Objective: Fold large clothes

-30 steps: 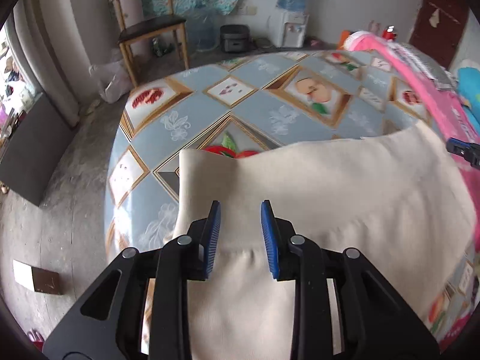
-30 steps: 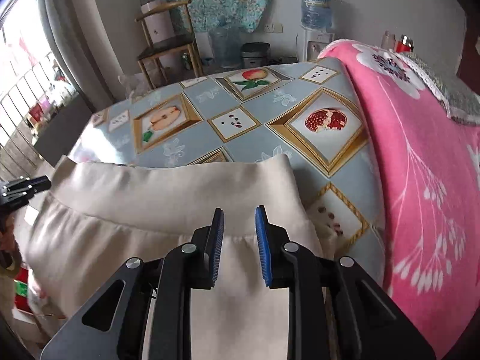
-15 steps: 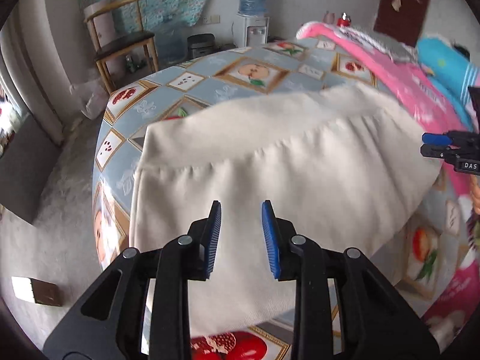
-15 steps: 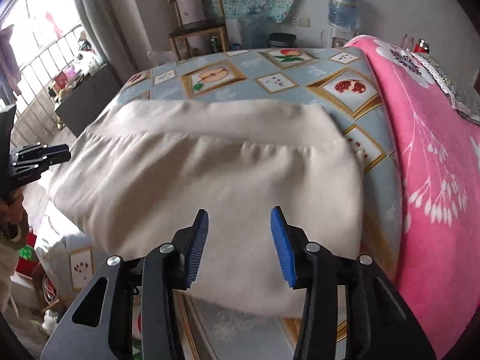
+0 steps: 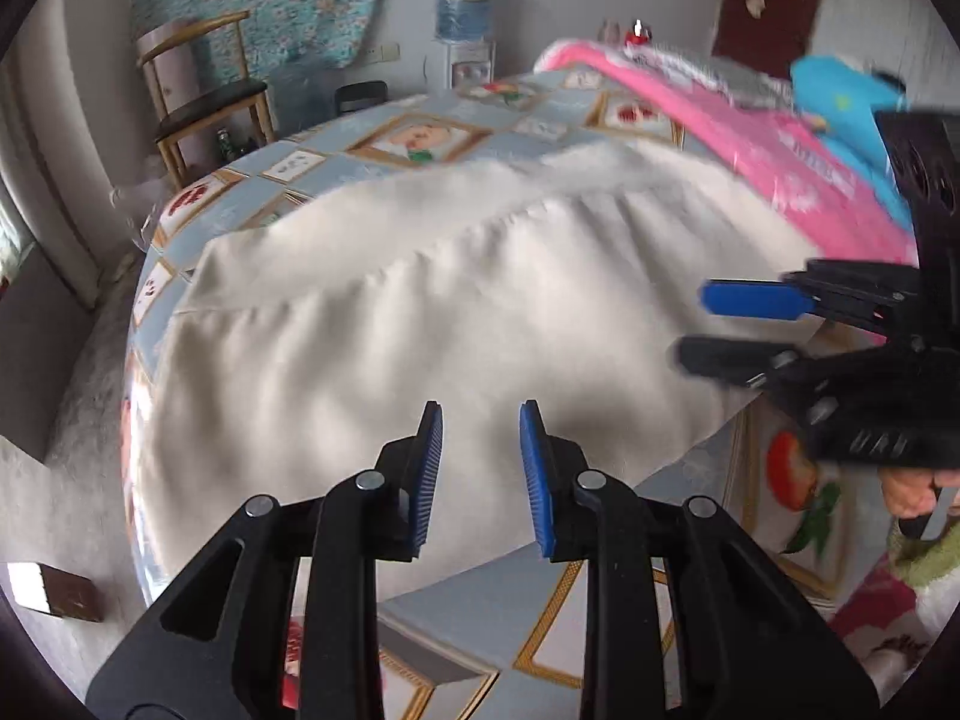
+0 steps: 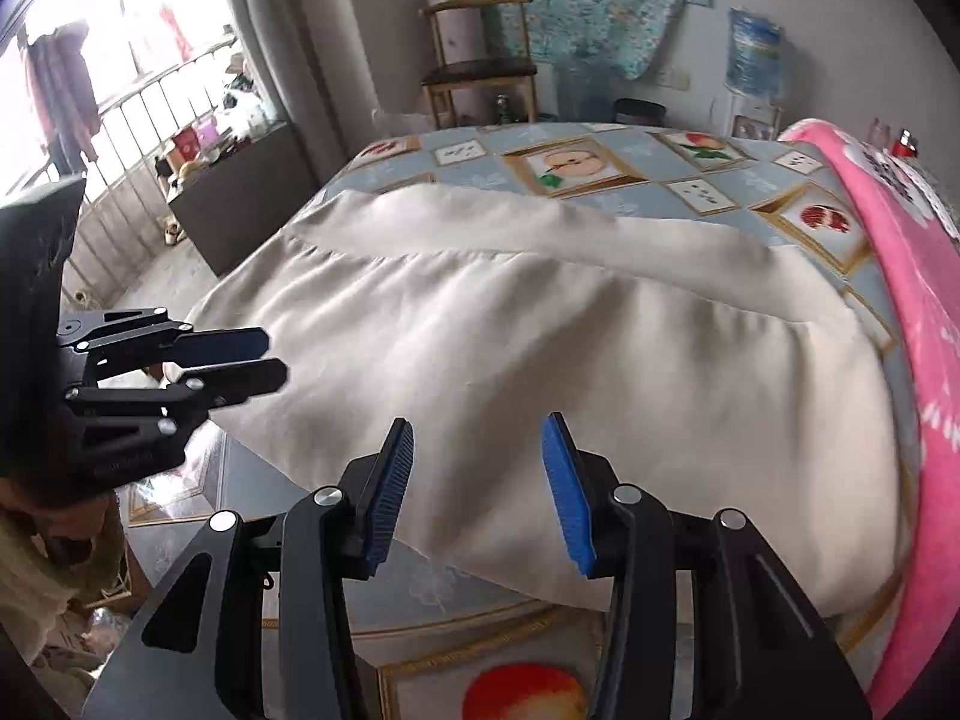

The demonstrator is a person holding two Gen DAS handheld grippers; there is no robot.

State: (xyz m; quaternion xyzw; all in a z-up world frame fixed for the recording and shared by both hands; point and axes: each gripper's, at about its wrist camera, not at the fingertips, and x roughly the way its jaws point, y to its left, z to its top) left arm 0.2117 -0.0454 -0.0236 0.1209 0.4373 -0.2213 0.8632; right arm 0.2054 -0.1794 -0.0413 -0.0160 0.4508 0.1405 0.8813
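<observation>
A cream garment [image 5: 456, 312] lies folded and spread flat on the fruit-patterned tablecloth [image 5: 420, 138]; it also shows in the right wrist view [image 6: 540, 348]. My left gripper [image 5: 480, 471] is open and empty, just above the garment's near edge. My right gripper [image 6: 477, 480] is open wide and empty, also over the near edge. Each gripper shows in the other's view: the right gripper [image 5: 714, 327] at the garment's right side, the left gripper [image 6: 264, 357] at its left side.
A pink blanket [image 6: 912, 276] lies along the table's right side, touching the garment. A wooden chair [image 5: 204, 102], a water dispenser [image 5: 462, 30] and a window railing [image 6: 138, 120] stand beyond the table. A hand [image 5: 912, 489] holds the right gripper.
Both grippers let go of the garment and pulled back from its far waistband to its near edge. The right jaws opened wider. The garment now lies flat.
</observation>
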